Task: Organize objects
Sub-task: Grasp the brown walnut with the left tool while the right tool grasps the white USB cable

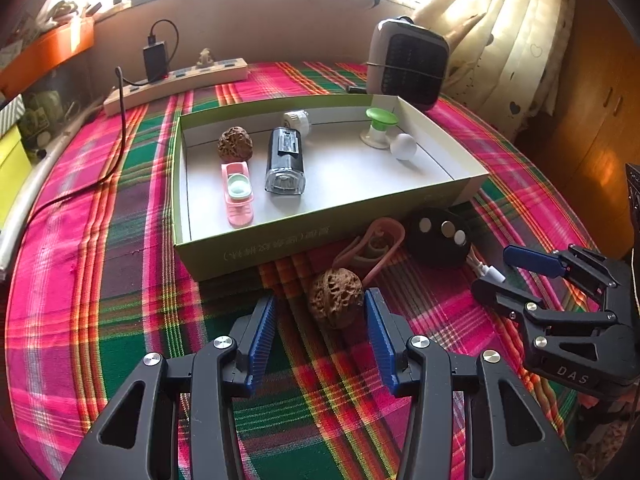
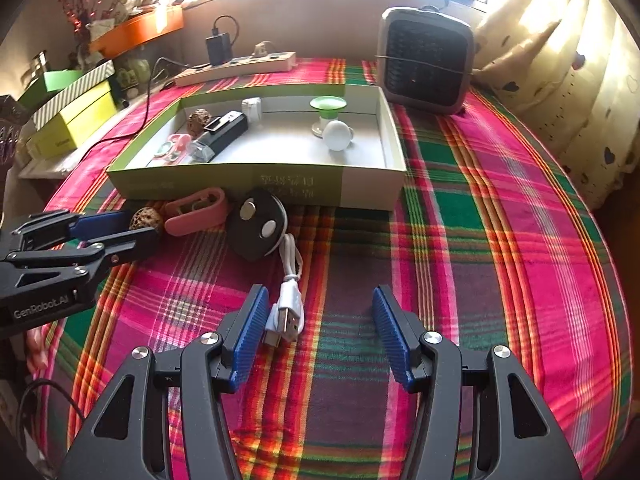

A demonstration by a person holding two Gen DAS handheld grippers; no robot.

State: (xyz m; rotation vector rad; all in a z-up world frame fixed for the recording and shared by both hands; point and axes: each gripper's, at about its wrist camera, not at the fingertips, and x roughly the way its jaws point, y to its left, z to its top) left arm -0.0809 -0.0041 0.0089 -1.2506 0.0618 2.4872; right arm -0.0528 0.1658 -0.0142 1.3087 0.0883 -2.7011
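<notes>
Left wrist view: the left gripper (image 1: 320,320) stood spread over the plaid tablecloth (image 1: 100,300), a loose walnut (image 1: 335,297) between its pads, touching the right pad only, not clamped. Right wrist view: the right gripper (image 2: 320,332) was likewise released, holding nothing, a white USB cable (image 2: 286,308) just inside its left pad. Beyond lay a black round device (image 2: 258,228) and a pink clip (image 2: 196,212), against the near wall of the green box (image 1: 320,236). Inside the box: a second walnut (image 1: 235,144), a pink case (image 1: 238,192), a black lamp (image 1: 285,160), a white ball (image 1: 403,146). A heater (image 1: 408,62) stood at the tablecloth's far edge.
</notes>
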